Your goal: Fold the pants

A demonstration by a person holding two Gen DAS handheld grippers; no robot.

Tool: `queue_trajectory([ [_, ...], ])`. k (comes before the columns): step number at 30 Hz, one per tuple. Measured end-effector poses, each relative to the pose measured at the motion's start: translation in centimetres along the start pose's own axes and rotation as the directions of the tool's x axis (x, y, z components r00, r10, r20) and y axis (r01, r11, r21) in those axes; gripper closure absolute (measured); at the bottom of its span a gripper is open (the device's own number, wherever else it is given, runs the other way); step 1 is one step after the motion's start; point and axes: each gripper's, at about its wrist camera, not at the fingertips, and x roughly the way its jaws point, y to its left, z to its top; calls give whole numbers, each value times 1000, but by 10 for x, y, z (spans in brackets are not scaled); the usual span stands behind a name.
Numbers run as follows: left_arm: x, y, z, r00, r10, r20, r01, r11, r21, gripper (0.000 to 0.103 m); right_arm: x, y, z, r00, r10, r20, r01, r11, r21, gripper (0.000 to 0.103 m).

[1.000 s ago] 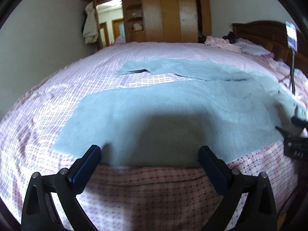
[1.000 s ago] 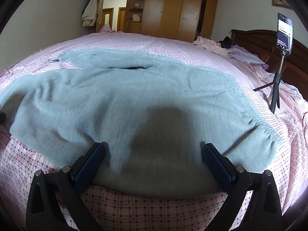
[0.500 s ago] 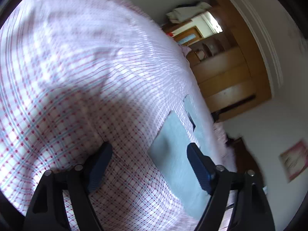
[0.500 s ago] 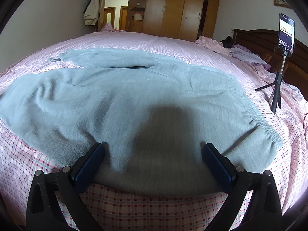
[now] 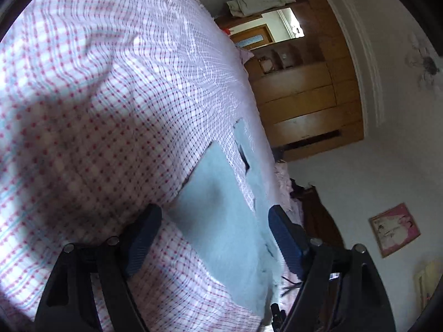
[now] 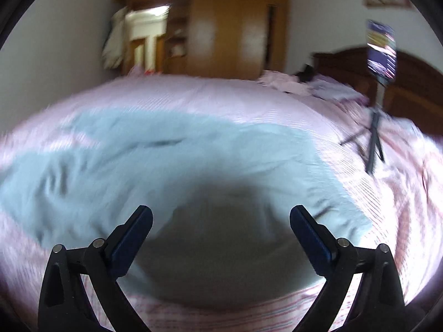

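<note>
Light blue-grey pants (image 6: 171,163) lie spread flat on the pink checked bed sheet (image 6: 221,96). In the left wrist view, rolled sideways, the hem end of one pant leg (image 5: 218,210) lies between my fingers. My left gripper (image 5: 213,235) is open and empty, just above that leg end. My right gripper (image 6: 221,227) is open and empty over the near edge of the pants by the waist; its view is blurred by motion.
A phone on a tripod (image 6: 379,63) stands on the bed at the right. A wooden wardrobe (image 6: 227,25) and open doorway are behind the bed. A dark headboard (image 6: 409,74) and crumpled bedding (image 6: 290,80) are at the far right.
My left gripper swung left and rolled sideways, from the middle of the near leg to its hem end. My right gripper has just started moving, and its view is now blurred.
</note>
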Motion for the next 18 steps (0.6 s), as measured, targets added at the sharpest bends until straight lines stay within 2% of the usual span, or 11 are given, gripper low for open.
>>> queue_trajectory([
  [4, 11, -3, 5, 997, -57, -48, 57, 998, 2, 23, -9, -46, 12, 998, -30, 54, 18, 977, 211, 10],
  [5, 13, -3, 4, 996, -66, -59, 66, 998, 5, 29, -10, -53, 13, 998, -29, 56, 14, 969, 248, 11],
  [6, 14, -3, 1, 995, -72, -75, 73, 997, 4, 40, -10, -64, 14, 998, -23, 51, 7, 953, 302, 11],
  [7, 17, -2, 0, 993, -73, -94, 73, 997, 1, 47, -10, -74, 14, 999, -15, 43, -1, 939, 345, 12],
  [9, 13, 4, -4, 995, -29, -95, 30, 1000, 2, 83, -9, -98, 15, 1000, 7, 7, -10, 896, 444, 18],
  [11, 14, 5, -4, 996, 24, -81, -23, 1000, 10, 100, -8, -121, 12, 1000, 18, -24, -2, 847, 532, 21],
  [14, 17, 14, -3, 995, 41, -91, -43, 999, -21, 101, 0, -151, 4, 994, 2, -112, 68, 786, 615, 23],
  [15, 19, 16, -2, 994, 68, -88, -70, 997, -21, 101, 5, -158, 1, 989, -8, -149, 100, 779, 620, 28],
  [17, 21, 20, -3, 993, 73, -90, -75, 997, -26, 101, 13, -167, -5, 981, -13, -194, 135, 766, 629, 43],
  [18, 22, 20, -4, 993, 76, -89, -79, 997, -20, 101, 14, -170, -10, 979, -9, -206, 141, 758, 637, 45],
])
